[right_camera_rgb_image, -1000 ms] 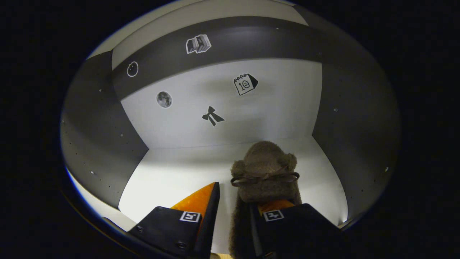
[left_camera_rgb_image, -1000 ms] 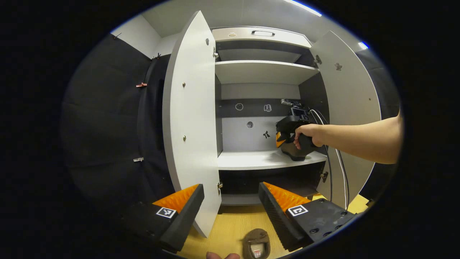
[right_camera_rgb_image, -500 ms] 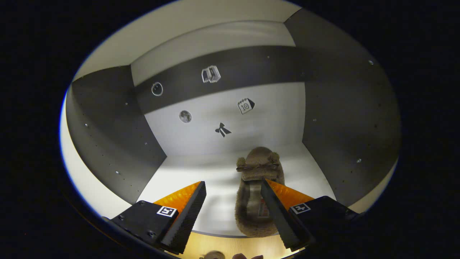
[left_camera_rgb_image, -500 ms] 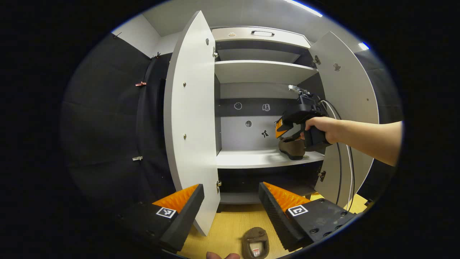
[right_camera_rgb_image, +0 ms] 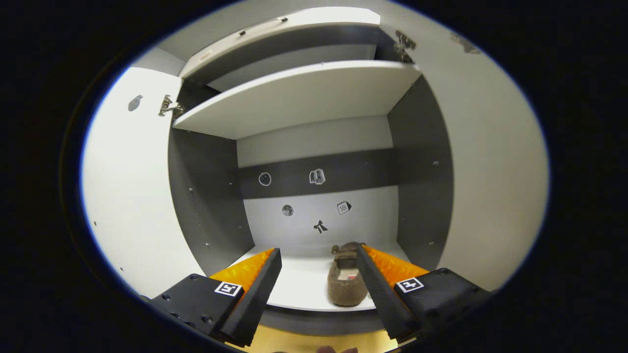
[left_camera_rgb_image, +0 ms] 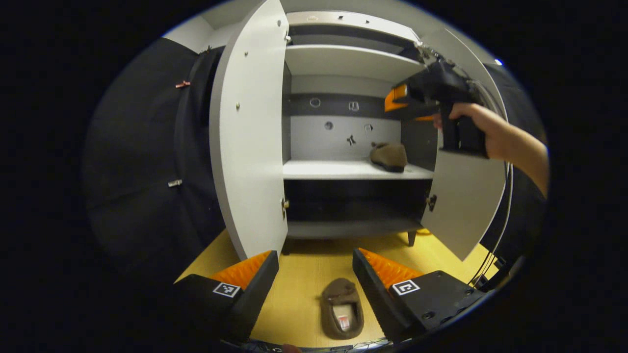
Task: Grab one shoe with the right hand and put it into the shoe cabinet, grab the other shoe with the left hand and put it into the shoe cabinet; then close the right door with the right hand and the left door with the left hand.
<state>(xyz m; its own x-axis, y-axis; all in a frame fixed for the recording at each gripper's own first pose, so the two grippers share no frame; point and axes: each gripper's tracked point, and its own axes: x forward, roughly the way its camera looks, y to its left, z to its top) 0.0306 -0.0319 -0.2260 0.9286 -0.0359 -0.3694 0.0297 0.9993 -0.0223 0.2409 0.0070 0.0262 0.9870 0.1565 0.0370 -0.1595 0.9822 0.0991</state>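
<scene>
One brown fuzzy shoe [left_camera_rgb_image: 388,156] [right_camera_rgb_image: 346,285] rests on the middle shelf [left_camera_rgb_image: 343,169] of the shoe cabinet, toward its right side. The other brown shoe [left_camera_rgb_image: 342,307] lies on the wooden floor, heel toward me, just ahead of my left gripper [left_camera_rgb_image: 314,267], which is open and empty above it. In the left gripper view my right gripper [left_camera_rgb_image: 409,104] is held up in a hand before the cabinet's upper right. In its own view the right gripper [right_camera_rgb_image: 318,267] is open and empty, back from the shelf.
Both cabinet doors stand open: the left door [left_camera_rgb_image: 248,132] and the right door [left_camera_rgb_image: 466,196]. An upper shelf [right_camera_rgb_image: 304,93] and a dark lower compartment [left_camera_rgb_image: 353,206] show. A cable [left_camera_rgb_image: 500,225] hangs from the right gripper. Yellow wooden floor [left_camera_rgb_image: 304,260] lies before the cabinet.
My right gripper let go of the shoe on the shelf, opened, and pulled back and upward out of the cabinet. My left gripper has tilted down toward the shoe on the floor.
</scene>
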